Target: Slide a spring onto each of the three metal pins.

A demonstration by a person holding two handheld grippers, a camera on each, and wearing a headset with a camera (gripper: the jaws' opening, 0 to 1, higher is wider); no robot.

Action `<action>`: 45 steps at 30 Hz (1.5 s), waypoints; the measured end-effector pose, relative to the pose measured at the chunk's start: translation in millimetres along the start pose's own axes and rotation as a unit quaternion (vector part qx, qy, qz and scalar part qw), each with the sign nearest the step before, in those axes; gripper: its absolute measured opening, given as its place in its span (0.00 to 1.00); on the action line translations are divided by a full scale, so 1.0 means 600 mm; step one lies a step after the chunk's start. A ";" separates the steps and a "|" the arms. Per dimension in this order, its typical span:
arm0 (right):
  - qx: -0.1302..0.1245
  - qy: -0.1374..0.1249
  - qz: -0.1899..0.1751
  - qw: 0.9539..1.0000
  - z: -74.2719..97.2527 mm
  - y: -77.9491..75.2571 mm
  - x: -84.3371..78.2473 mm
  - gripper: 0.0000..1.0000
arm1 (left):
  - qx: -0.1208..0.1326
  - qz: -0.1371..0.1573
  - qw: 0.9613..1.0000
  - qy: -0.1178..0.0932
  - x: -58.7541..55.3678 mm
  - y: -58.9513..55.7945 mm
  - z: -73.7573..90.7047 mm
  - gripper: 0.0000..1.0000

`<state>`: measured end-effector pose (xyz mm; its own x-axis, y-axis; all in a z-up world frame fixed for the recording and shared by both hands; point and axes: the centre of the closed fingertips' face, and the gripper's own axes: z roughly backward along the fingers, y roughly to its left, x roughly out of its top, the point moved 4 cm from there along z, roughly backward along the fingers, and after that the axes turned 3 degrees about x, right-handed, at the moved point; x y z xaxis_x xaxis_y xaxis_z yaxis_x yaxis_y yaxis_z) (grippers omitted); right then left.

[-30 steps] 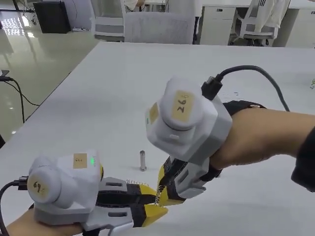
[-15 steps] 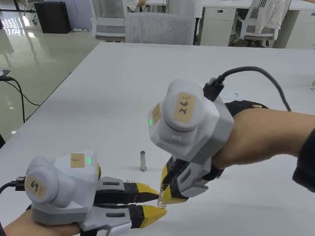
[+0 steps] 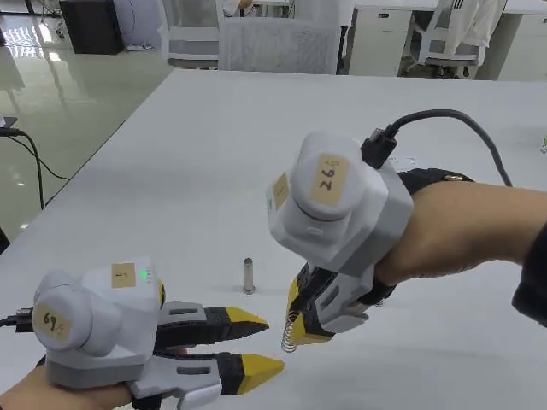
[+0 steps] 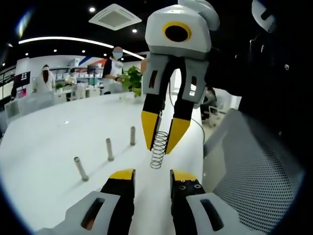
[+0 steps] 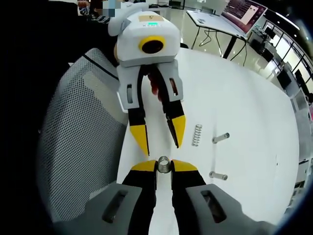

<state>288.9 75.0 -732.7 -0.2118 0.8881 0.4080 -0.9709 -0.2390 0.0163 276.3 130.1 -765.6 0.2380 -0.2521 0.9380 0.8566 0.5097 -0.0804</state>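
Big open-plan office, pretty standard. Head view: a long matte white workbench (image 3: 214,145) runs off toward 12 o'clock, with a grey mesh-back office chair (image 3: 273,47) at its far edge. The glossy pale floor (image 3: 77,85) at 10 o'clock bounces back ceiling glare, and a thin black cable (image 3: 36,166) trails over it at 9. A low white cabinet (image 3: 376,43) sits at 1. Left gripper view: a dark ceiling with a square white air vent (image 4: 115,15) at 11, a curved white light strip (image 4: 63,41) at 10, small round spotlights (image 4: 89,9) and a leafy green potted plant (image 4: 131,81).
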 end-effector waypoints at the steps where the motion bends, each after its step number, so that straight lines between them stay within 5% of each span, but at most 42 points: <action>1: 0.000 0.000 -0.001 1.000 0.000 0.000 -0.001 0.08 | 0.002 0.001 1.000 0.000 -0.001 0.001 0.001 0.22; 45: -0.032 0.011 -0.025 0.999 0.034 -0.037 -0.040 0.08 | 0.082 0.028 0.996 -0.006 -0.023 0.040 0.040 0.59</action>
<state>317.6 51.2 -724.3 -0.1641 0.9072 0.3874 -0.9854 -0.1689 -0.0218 282.8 165.6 -772.4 0.2771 -0.2099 0.9376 0.7549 0.6512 -0.0773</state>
